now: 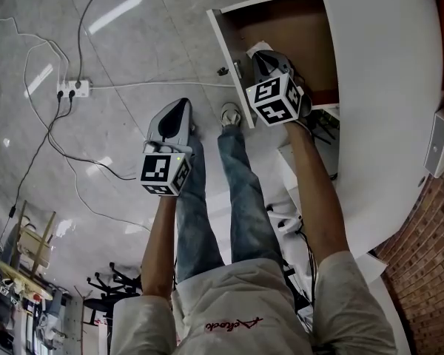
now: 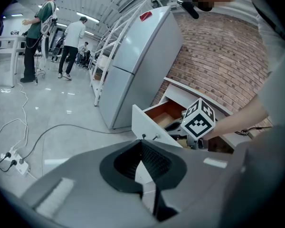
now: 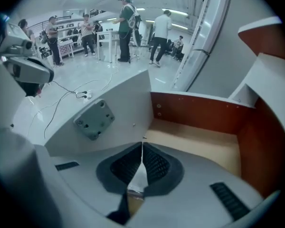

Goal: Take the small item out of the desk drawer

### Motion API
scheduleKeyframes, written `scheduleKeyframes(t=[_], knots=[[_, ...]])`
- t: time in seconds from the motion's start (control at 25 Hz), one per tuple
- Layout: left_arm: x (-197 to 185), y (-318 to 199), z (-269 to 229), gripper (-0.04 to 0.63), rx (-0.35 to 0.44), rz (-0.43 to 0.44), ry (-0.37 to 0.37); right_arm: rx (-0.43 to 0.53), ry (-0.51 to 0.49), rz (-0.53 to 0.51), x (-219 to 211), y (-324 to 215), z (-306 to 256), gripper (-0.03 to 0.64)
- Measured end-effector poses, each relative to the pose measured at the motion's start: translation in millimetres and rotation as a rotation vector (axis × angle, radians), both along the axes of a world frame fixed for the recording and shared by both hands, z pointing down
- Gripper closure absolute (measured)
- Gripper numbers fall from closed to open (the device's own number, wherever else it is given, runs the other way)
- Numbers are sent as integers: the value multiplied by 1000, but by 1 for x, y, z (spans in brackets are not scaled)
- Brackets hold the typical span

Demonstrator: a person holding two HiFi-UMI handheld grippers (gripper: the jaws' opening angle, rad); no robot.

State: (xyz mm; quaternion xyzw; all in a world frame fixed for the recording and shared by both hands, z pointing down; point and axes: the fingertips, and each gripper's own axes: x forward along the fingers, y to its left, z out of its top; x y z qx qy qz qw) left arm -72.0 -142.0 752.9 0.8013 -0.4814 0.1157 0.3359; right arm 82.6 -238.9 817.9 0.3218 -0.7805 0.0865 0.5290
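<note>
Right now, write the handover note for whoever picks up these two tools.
Left tongs: shut, nothing in them, held over the floor, away from the desk.
Right tongs: shut, tip pointing down inside the open drawer.
Small item: a white bit shows at the right tip in the head view. The right gripper view shows only bare drawer bottom ahead, so I cannot tell whether it is gripped.
Done: the drawer is open and the right tongs are in it.
Left to do: confirm the grip, then lift the item out of the drawer.
</note>
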Motion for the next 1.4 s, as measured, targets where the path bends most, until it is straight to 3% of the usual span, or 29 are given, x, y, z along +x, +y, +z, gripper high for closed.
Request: scheduleKeyframes(t=[0.28, 0.32, 0.36, 0.48, 1.08, 1.4], knots=[[-5, -2, 2, 586, -4, -10, 3, -80, -9, 52, 8, -4, 15, 603], [-5, -2, 2, 586, -5, -9, 5, -88, -10, 59, 9, -6, 17, 584], [-4, -2, 2, 586, -5, -5, 6, -94, -8, 64, 9, -7, 19, 512], [-2, 0, 2, 586, -10, -3, 11, -105, 3, 66, 11, -10, 25, 465], [-8, -9, 3, 586, -11, -16, 11, -108, 94, 77, 20, -22, 56, 465], [-7, -11, 3, 586, -8, -20, 10, -100, 115, 59, 23, -22, 57, 509]])
